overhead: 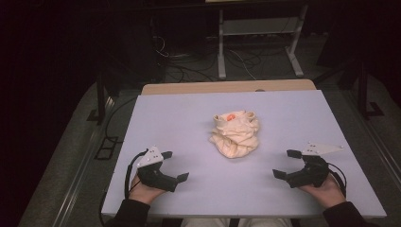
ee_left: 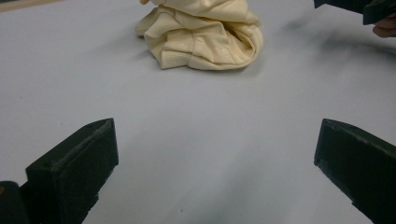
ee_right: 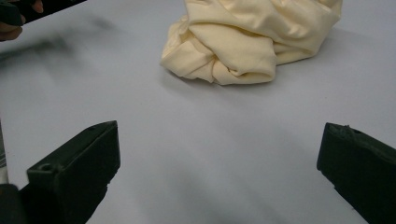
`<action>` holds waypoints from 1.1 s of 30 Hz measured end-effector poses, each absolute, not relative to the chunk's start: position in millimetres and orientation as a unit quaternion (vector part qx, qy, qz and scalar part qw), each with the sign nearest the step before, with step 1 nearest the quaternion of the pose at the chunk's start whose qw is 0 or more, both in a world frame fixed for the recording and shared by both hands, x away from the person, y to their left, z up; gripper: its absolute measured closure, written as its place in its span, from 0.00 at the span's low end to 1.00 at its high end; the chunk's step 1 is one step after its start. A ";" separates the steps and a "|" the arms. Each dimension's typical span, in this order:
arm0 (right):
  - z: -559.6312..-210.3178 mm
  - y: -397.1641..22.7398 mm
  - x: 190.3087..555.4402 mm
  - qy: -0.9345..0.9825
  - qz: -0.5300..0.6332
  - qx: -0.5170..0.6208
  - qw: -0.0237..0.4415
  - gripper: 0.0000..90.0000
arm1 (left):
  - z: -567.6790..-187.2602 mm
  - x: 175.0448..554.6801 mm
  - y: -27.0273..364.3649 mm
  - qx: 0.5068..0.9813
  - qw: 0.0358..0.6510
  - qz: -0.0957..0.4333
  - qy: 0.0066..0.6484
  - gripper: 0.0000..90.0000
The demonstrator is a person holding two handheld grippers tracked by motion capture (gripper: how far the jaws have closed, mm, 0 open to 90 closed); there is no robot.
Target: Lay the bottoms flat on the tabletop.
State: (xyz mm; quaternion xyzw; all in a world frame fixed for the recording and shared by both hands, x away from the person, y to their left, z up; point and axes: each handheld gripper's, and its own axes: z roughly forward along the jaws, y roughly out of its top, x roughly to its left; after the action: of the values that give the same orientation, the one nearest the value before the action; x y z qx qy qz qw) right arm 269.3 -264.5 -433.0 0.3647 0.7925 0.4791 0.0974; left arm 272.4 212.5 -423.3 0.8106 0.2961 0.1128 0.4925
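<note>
The top of the crumpled cream cloth [ee_left: 205, 39] is cut off by the upper edge in both gripper views, and its folds hide what garment it is. In the high view a small orange patch [overhead: 231, 117] on it is too small to identify. The table [overhead: 189, 123]'s near edge hides the person's lap.

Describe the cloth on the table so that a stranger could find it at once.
Look at the pale grey table. Near its middle, slightly toward the far edge, lies a crumpled cream-yellow garment. It is the one soft heap there, with a small orange spot on top.

Dim room, softly lit tabletop, slightly grainy, faint shadows.
</note>
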 end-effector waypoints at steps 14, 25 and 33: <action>-430.0 -264.5 266.6 0.793 0.478 0.363 0.100 0.00 | -422.8 272.0 212.1 0.810 0.494 0.114 0.294 0.00; -429.4 -262.4 265.4 0.799 0.470 0.360 0.102 0.00 | -423.3 271.3 210.6 0.812 0.491 0.112 0.295 0.00; -420.2 -260.6 265.7 0.803 0.467 0.356 0.103 0.00 | -418.8 270.1 210.0 0.820 0.480 0.111 0.291 0.00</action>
State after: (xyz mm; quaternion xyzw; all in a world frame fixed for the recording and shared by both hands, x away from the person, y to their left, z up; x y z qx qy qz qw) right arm 265.7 -260.6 -420.2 0.3556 0.8031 0.4669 0.1030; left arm 270.1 210.0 -418.8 0.8197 0.2913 0.1112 0.4804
